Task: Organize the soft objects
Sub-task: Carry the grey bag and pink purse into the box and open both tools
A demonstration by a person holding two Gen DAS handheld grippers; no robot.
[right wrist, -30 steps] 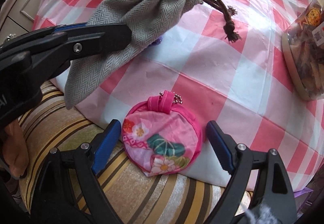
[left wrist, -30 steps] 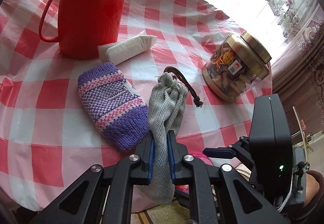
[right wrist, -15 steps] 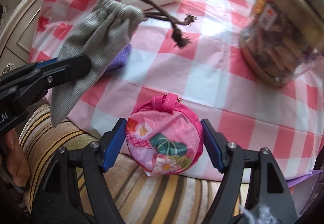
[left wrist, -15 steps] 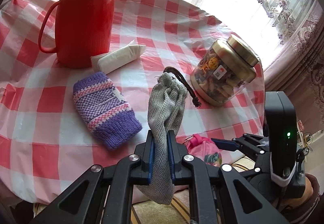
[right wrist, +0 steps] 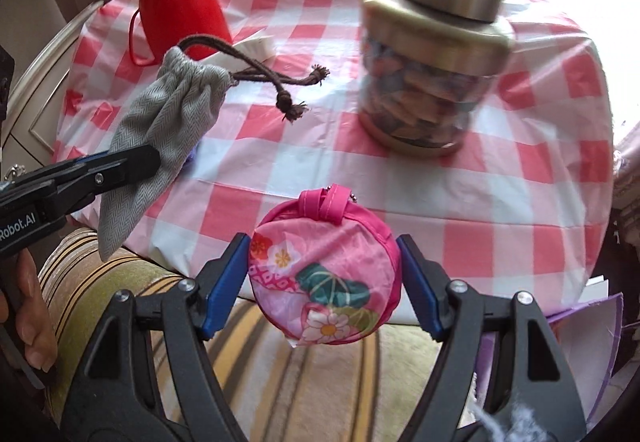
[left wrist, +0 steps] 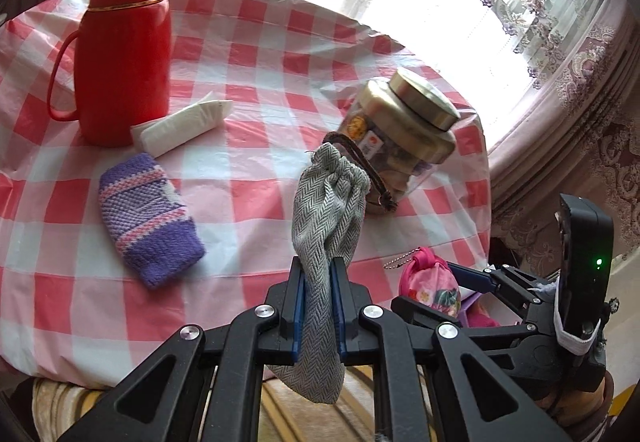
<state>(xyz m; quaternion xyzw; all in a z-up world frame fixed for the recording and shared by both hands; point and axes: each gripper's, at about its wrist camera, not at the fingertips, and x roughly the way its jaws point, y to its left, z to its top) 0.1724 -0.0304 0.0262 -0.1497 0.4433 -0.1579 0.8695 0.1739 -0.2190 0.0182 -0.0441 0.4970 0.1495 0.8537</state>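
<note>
My left gripper (left wrist: 318,266) is shut on a grey herringbone drawstring pouch (left wrist: 328,210), which hangs in the air above the near edge of the table; its brown cord dangles free. My right gripper (right wrist: 322,242) is shut on a round pink flowered pouch (right wrist: 324,278), with both blue pads pressed on its sides, held clear of the table edge. In the left wrist view the pink pouch (left wrist: 430,286) shows at lower right. A purple knitted sleeve (left wrist: 148,218) lies flat on the checked tablecloth (left wrist: 256,114), left of the grey pouch.
A red thermos jug (left wrist: 124,42) stands at the back left with a white tissue packet (left wrist: 184,126) beside it. A gold-lidded snack jar (right wrist: 432,62) stands at the right. A striped cushion (right wrist: 280,362) lies below the grippers, and something purple (right wrist: 580,342) at lower right.
Both grippers have risen and drawn back from the table. The right jaws narrowed onto the pink pouch and lifted it off the table edge. The grey pouch now hangs clear of the cloth.
</note>
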